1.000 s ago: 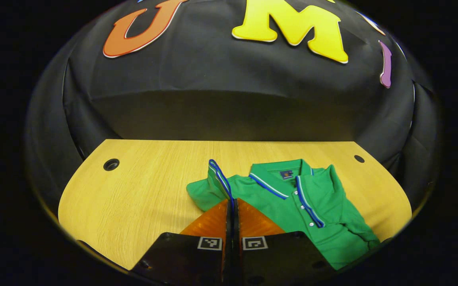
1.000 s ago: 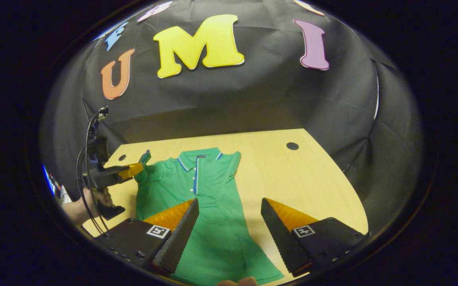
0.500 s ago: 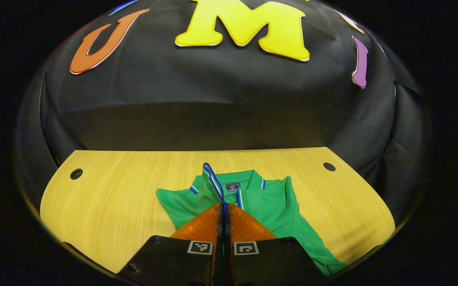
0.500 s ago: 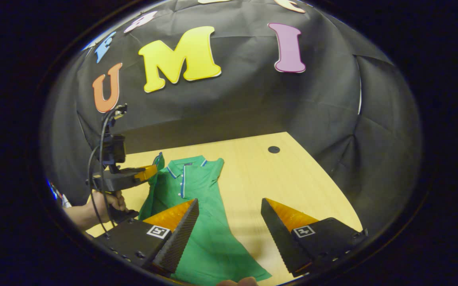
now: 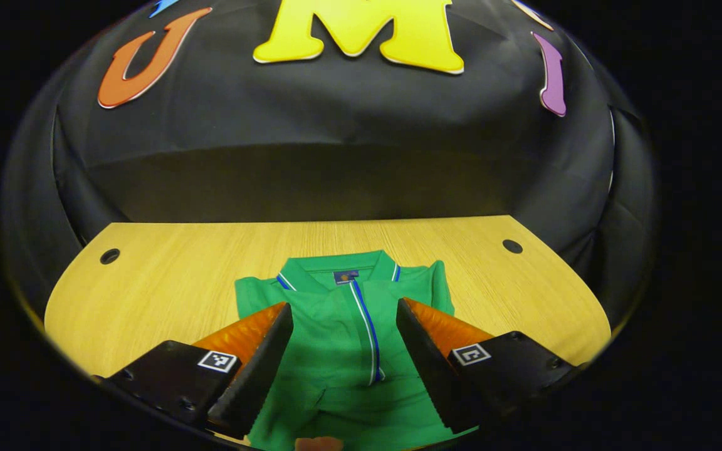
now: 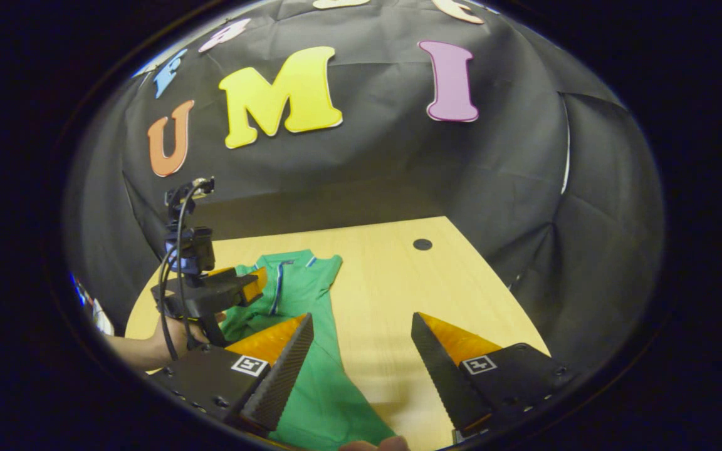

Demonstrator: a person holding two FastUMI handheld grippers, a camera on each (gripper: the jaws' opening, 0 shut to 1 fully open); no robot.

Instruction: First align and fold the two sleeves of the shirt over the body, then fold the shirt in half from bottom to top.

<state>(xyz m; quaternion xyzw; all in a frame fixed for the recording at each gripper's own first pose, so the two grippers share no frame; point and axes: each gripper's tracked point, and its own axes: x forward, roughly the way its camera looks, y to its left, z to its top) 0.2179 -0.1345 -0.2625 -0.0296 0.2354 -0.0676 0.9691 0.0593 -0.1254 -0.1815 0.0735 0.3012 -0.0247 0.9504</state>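
A green polo shirt (image 5: 336,332) with a blue-and-white trimmed collar and placket lies flat on the wooden table (image 5: 179,263), collar toward the wall. Both sleeves lie folded in on the body. My left gripper (image 5: 343,307) hangs open just above the chest, one finger on each side of the placket, holding nothing. In the right gripper view the shirt (image 6: 301,294) lies at the left, and the left gripper (image 6: 254,283) hovers over it, held by a hand (image 6: 170,332). My right gripper (image 6: 361,316) is open and empty above the shirt's right edge and the bare table (image 6: 398,282).
The table has round cable holes near its back corners (image 5: 109,255) (image 5: 512,245) (image 6: 422,244). The black cloth wall rises right behind the table's far edge. Bare wood stretches left and right of the shirt.
The left gripper has opened and let go of the striped sleeve cuff, which now lies on the body. It has moved rightward over the shirt's middle. The right gripper stays open.
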